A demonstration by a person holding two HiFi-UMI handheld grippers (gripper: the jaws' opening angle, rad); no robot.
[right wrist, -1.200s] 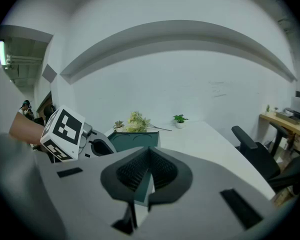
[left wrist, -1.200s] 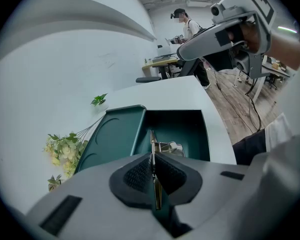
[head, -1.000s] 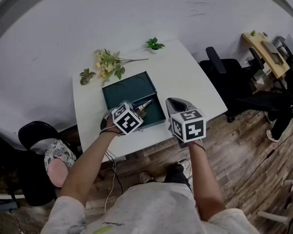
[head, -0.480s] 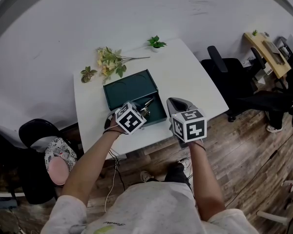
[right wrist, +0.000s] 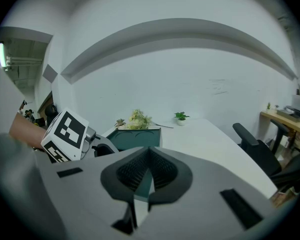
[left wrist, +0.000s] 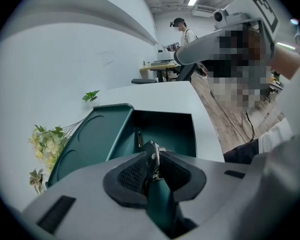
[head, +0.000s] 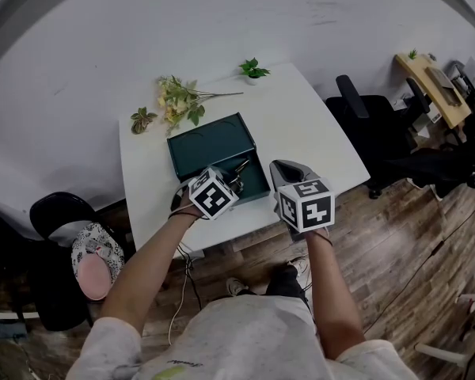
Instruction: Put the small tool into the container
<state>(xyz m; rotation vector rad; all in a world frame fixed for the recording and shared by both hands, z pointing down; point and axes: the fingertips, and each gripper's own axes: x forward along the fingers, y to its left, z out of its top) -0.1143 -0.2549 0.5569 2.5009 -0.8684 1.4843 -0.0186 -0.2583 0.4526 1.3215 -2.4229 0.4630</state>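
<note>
White table (head: 301,125) seen from above, with a dark green container (head: 210,145) lying open near its front edge. Left gripper (left wrist: 153,160) is angled steeply down over the container's front right corner; its jaws have just been opening and now stand spread, with the small tool (head: 237,167) between their tips. The tool is a dark metal piece lying inside the container, its far end reaching past the jaws toward the middle of the box. Whether either pad touches it cannot be told, but neither pinches it. Right gripper (right wrist: 149,151) hangs over the table just beside the container's right wall, apart from it and pointing toward the far side; its jaws are pressed together at the tips with nothing between them. Behind the container, at the table's far left edge, lies a spray of yellow flowers (head: 178,100). A potted plant (head: 252,70) stands upright at the far edge, well apart from the box. Black chairs (head: 364,125) stand on the wooden floor (head: 396,244) to the right of the table.
</note>
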